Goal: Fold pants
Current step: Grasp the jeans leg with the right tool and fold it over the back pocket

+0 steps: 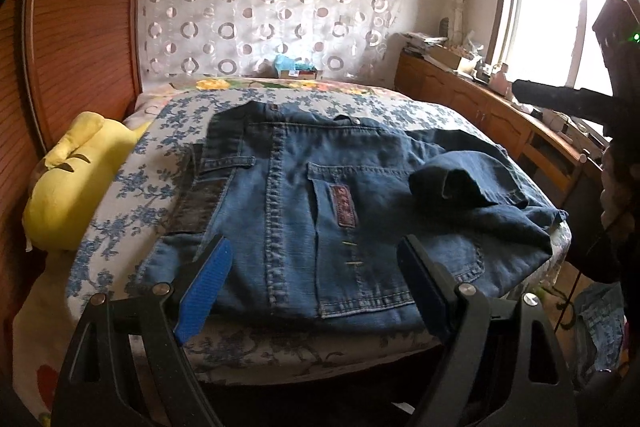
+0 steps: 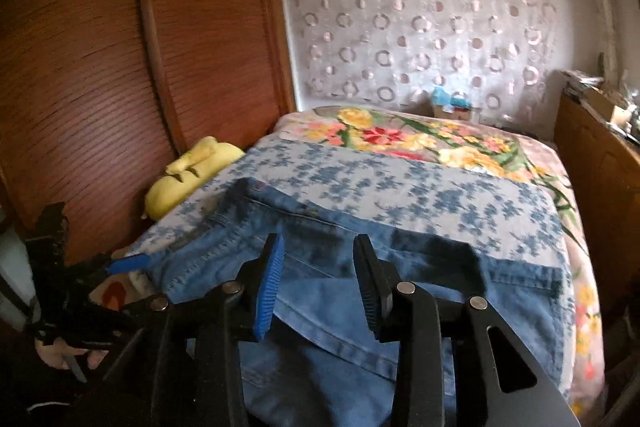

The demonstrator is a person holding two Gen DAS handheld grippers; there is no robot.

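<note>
Blue jeans [image 1: 320, 195] lie spread on the blue-flowered bed cover [image 1: 160, 147], back pockets up and waistband toward the far side. One leg end [image 1: 460, 183] is folded over and lies bunched on the jeans' right part. My left gripper [image 1: 313, 243] hovers open over the near edge of the jeans, nothing between its blue pads. Seen from the right wrist, the jeans [image 2: 340, 307] fill the near bed. My right gripper [image 2: 319, 241] stands open above them, its pads apart and holding nothing. The left gripper's blue pad [image 2: 128, 263] shows at the jeans' left edge, a hand [image 2: 68, 351] behind it.
A yellow plush toy [image 1: 76, 183] lies at the bed's left side against a wooden slatted wardrobe [image 1: 80, 27]. A cluttered wooden cabinet [image 1: 460, 95] runs along the right below the window. A flowered blanket [image 2: 420, 139] covers the far bed, with a small box [image 1: 296, 67] at the wall.
</note>
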